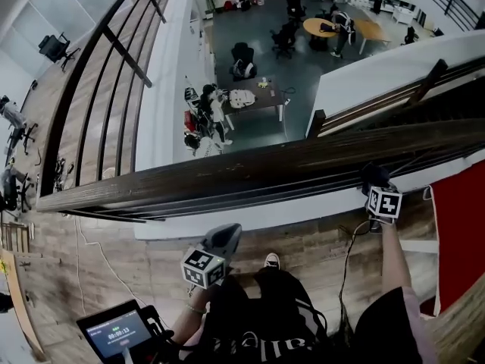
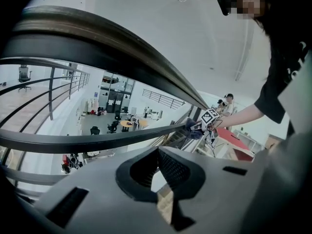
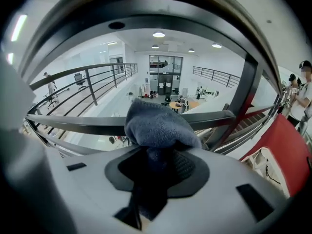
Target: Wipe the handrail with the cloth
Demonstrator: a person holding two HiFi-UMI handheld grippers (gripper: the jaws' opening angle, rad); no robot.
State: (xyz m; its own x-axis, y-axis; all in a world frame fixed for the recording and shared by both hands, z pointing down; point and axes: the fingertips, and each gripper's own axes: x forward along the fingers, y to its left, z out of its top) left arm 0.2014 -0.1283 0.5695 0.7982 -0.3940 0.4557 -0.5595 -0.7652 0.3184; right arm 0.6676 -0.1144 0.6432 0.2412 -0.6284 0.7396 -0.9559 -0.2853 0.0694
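Observation:
The dark wooden handrail (image 1: 250,174) runs across the head view from lower left to upper right. My right gripper (image 1: 377,184) is at its near edge toward the right, shut on a dark blue-grey cloth (image 1: 373,174) that lies against the rail. In the right gripper view the cloth (image 3: 160,126) bulges out of the shut gripper (image 3: 158,152), and the handrail (image 3: 146,6) arches overhead. My left gripper (image 1: 226,239) hangs below the rail over the floor, apart from it. Its jaws (image 2: 157,152) are shut on nothing, with the handrail (image 2: 122,45) above them.
Thin black bars (image 3: 87,123) run below the handrail, and beyond them is a drop to an office floor (image 1: 258,51) with desks and people. A red panel (image 1: 458,233) stands at right. A tablet (image 1: 117,332) is at lower left. A cable (image 1: 347,260) trails on the wood floor. Bystanders (image 3: 303,94) stand at the far right.

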